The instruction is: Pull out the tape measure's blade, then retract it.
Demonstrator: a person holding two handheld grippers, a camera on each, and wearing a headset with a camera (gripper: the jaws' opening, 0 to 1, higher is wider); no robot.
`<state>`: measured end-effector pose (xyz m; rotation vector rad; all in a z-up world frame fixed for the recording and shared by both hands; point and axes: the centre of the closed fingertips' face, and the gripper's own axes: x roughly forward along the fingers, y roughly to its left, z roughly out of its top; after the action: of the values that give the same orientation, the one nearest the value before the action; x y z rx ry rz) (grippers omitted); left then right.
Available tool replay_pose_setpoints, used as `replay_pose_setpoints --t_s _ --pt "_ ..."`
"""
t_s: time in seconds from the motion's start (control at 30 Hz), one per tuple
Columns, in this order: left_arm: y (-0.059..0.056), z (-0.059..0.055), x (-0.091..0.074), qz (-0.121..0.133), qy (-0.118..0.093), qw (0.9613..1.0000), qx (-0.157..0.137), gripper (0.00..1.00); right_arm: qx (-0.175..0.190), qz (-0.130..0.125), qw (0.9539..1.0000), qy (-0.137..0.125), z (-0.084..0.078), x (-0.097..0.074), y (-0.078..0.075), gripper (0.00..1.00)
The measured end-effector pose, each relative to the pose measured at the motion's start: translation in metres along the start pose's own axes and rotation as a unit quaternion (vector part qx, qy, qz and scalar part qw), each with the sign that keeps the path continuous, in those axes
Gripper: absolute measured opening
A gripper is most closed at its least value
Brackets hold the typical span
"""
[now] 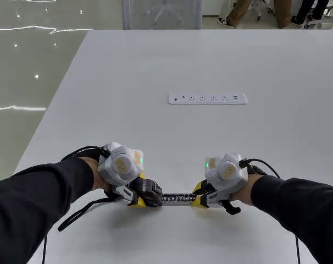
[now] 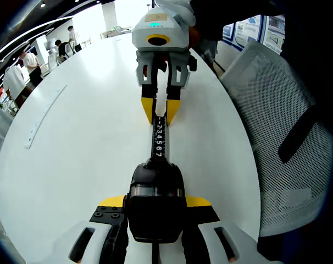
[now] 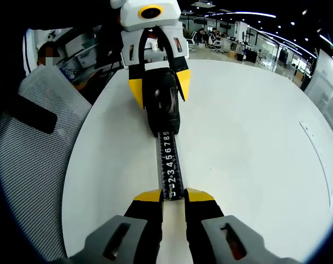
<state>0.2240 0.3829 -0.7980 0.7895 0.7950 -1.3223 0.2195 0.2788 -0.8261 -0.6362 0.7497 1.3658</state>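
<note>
Black rounded tape measure case [image 2: 155, 187] clamped in my left gripper [image 2: 155, 201], end of its short numbered blade [image 3: 170, 162] pinched in my right gripper [image 3: 172, 194]

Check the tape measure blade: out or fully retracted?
Out, partly. A short numbered stretch of blade runs from the black case in the left gripper to the right gripper, whose jaws pinch its tip.

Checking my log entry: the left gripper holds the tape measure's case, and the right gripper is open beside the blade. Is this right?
No. The right gripper is shut on the end of the blade, as the right gripper view shows; the left gripper holds the case.
</note>
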Motion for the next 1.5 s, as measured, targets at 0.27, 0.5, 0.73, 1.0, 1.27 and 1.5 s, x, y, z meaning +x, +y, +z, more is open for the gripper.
replay_pose_setpoints --t_s 0.27,0.5,0.73,1.0,1.27,1.5 --pt "0.000 0.000 0.000 -0.001 0.000 1.0000 -0.006 0.34 0.005 -0.004 1.0000 0.002 -0.009 -0.007 -0.004 0.11" --pt "0.000 0.000 0.000 0.000 0.000 1.0000 -0.007 0.34 0.009 -0.007 0.9999 0.005 -0.018 -0.014 -0.006 0.11" --pt "-0.001 0.000 0.001 0.000 0.000 1.0000 -0.010 0.34 0.011 -0.009 0.9999 0.007 -0.026 -0.020 -0.008 0.11" --pt "-0.001 0.000 0.000 0.000 0.000 0.9999 -0.012 0.34 0.014 -0.012 0.9998 0.010 -0.034 -0.026 -0.010 0.11" --pt "-0.001 0.001 0.001 0.000 0.000 0.9999 -0.012 0.34 0.018 -0.013 0.9997 0.013 -0.044 -0.034 -0.012 0.11" --pt "-0.001 0.001 0.001 0.000 0.000 0.9999 -0.013 0.34 0.022 -0.016 0.9995 0.015 -0.052 -0.041 -0.014 0.11"
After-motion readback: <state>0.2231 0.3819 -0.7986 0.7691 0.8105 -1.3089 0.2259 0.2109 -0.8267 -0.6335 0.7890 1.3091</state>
